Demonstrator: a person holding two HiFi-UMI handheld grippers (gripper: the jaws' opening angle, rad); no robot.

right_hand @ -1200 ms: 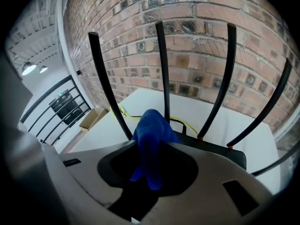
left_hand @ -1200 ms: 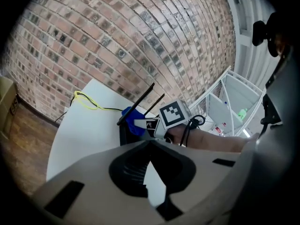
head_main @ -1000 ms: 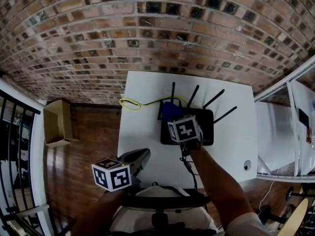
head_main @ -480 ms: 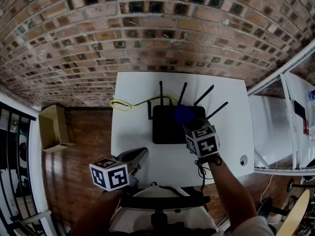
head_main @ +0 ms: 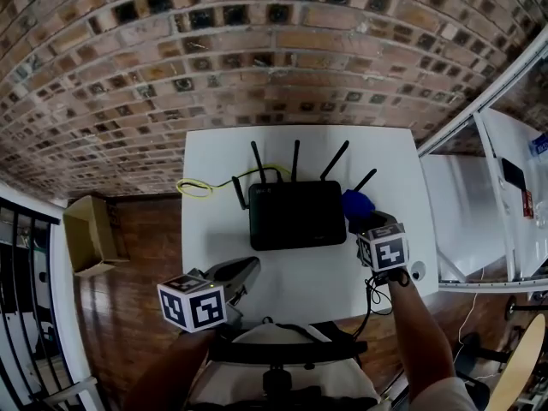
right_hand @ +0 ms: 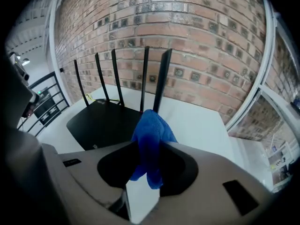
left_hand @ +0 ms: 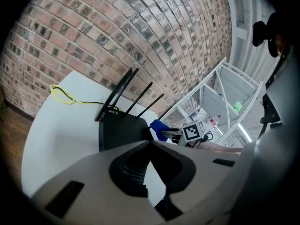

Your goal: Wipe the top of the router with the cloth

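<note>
The black router (head_main: 295, 217) with several upright antennas lies on the white table (head_main: 218, 238) near the brick wall. My right gripper (head_main: 366, 221) is shut on a blue cloth (head_main: 355, 202) and hangs just off the router's right edge, over bare tabletop. In the right gripper view the cloth (right_hand: 150, 137) droops between the jaws of the right gripper (right_hand: 149, 146), with the router (right_hand: 105, 121) to the left. My left gripper (head_main: 250, 268) rests at the table's front edge, jaws together and holding nothing. From the left gripper (left_hand: 150, 143) I see the router (left_hand: 119, 128) and the cloth (left_hand: 158, 127).
A yellow cable (head_main: 201, 185) loops from the router's back left. A small white round fitting (head_main: 417, 272) sits at the table's front right corner. A cardboard box (head_main: 94, 225) stands on the wood floor at left. White shelving (head_main: 479, 221) adjoins the table's right side.
My right gripper has swept the blue cloth to the right, from over the router's top to past its right edge. The left gripper has shifted only slightly.
</note>
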